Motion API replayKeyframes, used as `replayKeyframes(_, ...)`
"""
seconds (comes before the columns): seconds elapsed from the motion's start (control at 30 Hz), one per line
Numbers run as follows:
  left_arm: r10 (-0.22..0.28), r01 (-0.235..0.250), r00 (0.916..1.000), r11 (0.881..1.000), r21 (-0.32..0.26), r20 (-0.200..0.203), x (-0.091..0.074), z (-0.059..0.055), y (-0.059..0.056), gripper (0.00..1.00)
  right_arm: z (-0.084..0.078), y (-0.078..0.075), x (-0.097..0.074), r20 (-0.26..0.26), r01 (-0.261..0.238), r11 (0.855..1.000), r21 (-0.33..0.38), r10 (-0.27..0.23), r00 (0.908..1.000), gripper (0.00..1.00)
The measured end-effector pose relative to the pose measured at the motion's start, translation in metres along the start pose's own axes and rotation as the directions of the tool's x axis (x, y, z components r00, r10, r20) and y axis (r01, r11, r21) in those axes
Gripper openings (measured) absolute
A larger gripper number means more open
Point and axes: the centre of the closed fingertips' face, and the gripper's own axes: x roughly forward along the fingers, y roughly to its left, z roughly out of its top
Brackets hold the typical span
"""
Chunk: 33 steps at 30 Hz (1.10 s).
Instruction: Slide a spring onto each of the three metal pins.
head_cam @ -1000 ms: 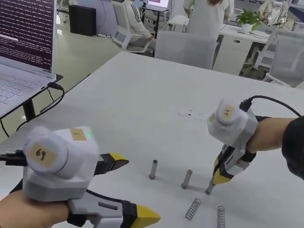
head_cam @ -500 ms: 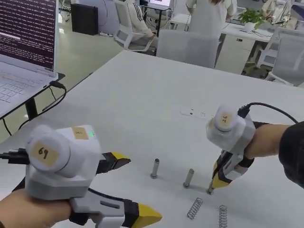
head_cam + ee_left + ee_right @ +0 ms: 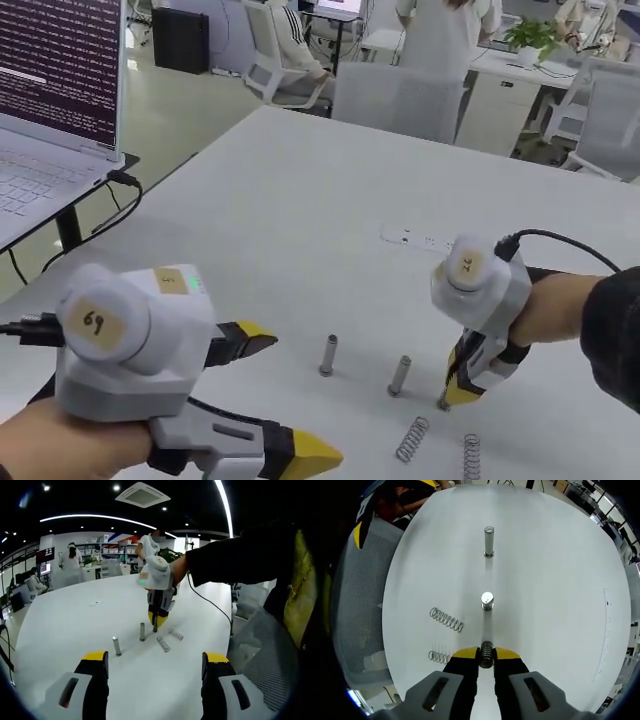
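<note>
Steel spring [image 3: 486,651] pinched in the closed right gripper [image 3: 486,660] at the near pin [image 3: 441,402]; left gripper [image 3: 155,658] open, empty. Risk: a tilted push could snag the coil on the tip or topple it.

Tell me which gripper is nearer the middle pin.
Right. The right gripper, shut on a spring, sits just beside the middle pin; the left gripper hovers open, farther back.

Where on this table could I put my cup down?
Free: the wide bare tabletop beyond the three pins, up to the small white object. Crowded: by the right gripper, holding a spring beside two loose springs.
</note>
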Motion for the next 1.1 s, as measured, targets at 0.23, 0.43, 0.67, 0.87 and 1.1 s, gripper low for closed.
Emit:
replayKeyframes(0.23, -0.002, 0.002, 1.0000, 1.000, -0.002, 0.000, 0.0000, -0.0008, -0.0004, 0.73, 0.0010, 0.0005, 0.0008, 0.001, 0.000, 1.000, 0.000, 0.000, 1.0000, 0.09)
replayKeyframes(0.43, -0.001, 0.001, 1.0000, 1.000, -0.002, 0.000, -0.0004, -0.0005, -0.0003, 0.73, 0.0014, 0.0008, 0.0009, 0.004, 0.001, 1.000, 0.007, -0.001, 1.0000, 0.09)
replayKeyframes(0.67, -0.002, 0.002, 1.0000, 1.000, -0.002, -0.002, -0.0011, -0.0011, -0.0003, 0.73, 0.0019, 0.0010, 0.0029, 0.010, 0.005, 1.000, 0.010, -0.005, 0.9999, 0.15)
replayKeyframes(0.87, -0.003, 0.003, 1.0000, 1.000, 0.000, -0.004, -0.0006, -0.0013, -0.0008, 0.72, 0.0041, 0.0014, 0.0002, 0.029, 0.002, 1.000, 0.024, -0.002, 0.9996, 0.20)
replayKeyframes(1.1, -0.003, 0.003, 1.0000, 1.000, 0.001, -0.003, -0.0010, -0.0001, -0.0010, 0.72, 0.0061, 0.0023, -0.0052, 0.046, 0.012, 1.000, 0.028, -0.013, 0.9989, 0.25)
